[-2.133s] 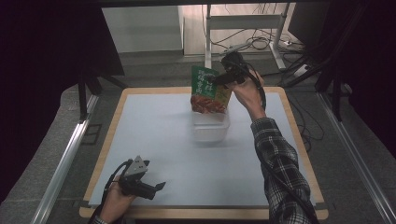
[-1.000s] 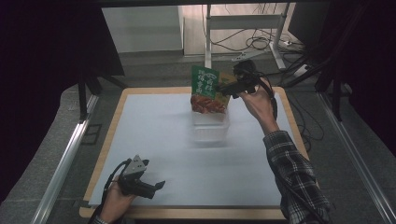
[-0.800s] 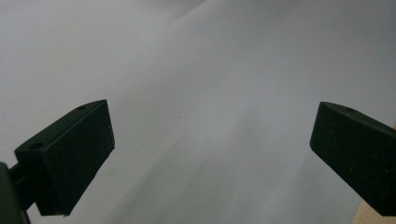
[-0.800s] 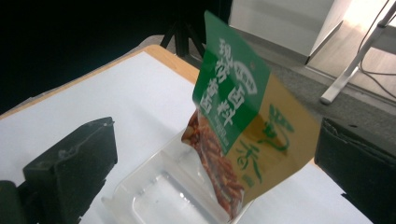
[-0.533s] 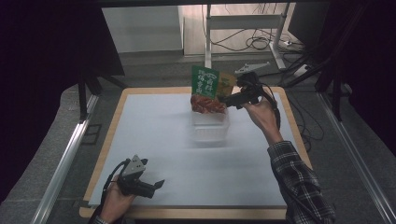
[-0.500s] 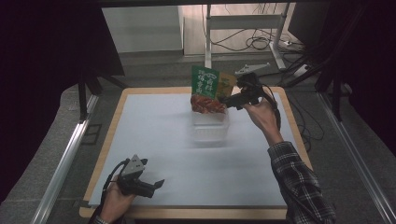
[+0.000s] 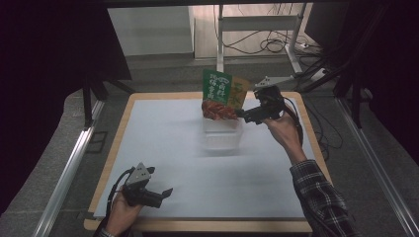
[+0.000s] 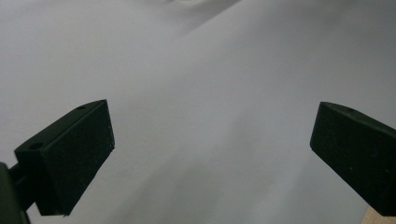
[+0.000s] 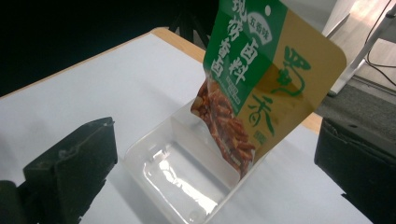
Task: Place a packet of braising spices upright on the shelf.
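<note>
A green and yellow snack packet (image 7: 220, 94) stands upright in a clear plastic container (image 7: 222, 137) at the back middle of the white table (image 7: 163, 128). In the right gripper view the packet (image 9: 261, 70) leans on the far wall of the container (image 9: 182, 177). My right gripper (image 7: 245, 113) hovers just right of the packet, open, with nothing between its jaws (image 9: 215, 140). My left gripper (image 7: 165, 193) rests near the front left edge, open over bare table (image 8: 212, 135).
The table has a wooden rim (image 7: 306, 123). Aluminium rails (image 7: 69, 168) run along both sides below it. A metal stand (image 7: 220, 34) and cables (image 7: 274, 47) lie on the floor behind the table.
My right gripper has let go of the packet's top and drawn back to the right and lower. The packet stays standing in the container. The left gripper has not moved.
</note>
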Demonstrator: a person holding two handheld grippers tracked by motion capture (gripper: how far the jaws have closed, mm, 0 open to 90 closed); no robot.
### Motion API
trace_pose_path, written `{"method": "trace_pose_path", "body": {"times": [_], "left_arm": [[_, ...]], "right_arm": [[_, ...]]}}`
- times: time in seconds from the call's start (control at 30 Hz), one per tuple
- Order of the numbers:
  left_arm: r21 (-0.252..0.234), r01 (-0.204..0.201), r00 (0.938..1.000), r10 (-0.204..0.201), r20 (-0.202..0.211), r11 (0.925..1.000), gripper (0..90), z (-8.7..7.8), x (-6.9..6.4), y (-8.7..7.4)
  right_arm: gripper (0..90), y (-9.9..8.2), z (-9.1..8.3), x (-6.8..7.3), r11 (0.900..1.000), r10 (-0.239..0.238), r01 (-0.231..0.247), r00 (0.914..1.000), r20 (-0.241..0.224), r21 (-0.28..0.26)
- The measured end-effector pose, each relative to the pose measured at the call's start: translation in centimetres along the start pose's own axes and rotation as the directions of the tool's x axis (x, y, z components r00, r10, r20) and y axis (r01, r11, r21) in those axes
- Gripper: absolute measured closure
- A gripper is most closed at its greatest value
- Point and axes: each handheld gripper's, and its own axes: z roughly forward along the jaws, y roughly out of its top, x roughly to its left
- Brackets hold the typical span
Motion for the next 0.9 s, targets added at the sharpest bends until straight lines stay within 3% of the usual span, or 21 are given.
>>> {"method": "trace_pose_path", "body": {"times": [0.37,0.9], "left_arm": [[0.011,-0.007,1.0000,0.007,0.002,0.9999,0.0,0.2,0.0,-0.1],[0.028,-0.014,0.9998,0.013,0.016,0.9995,0.0,0.4,-0.2,0.0]], "right_arm": [[0.0,-2.0,-1.5,0.9,1.0000,-0.003,0.003,0.9999,-0.016,-0.002],[0.0,-5.3,-2.0,2.4,0.9993,-0.004,0.006,0.9989,-0.046,0.037]]}}
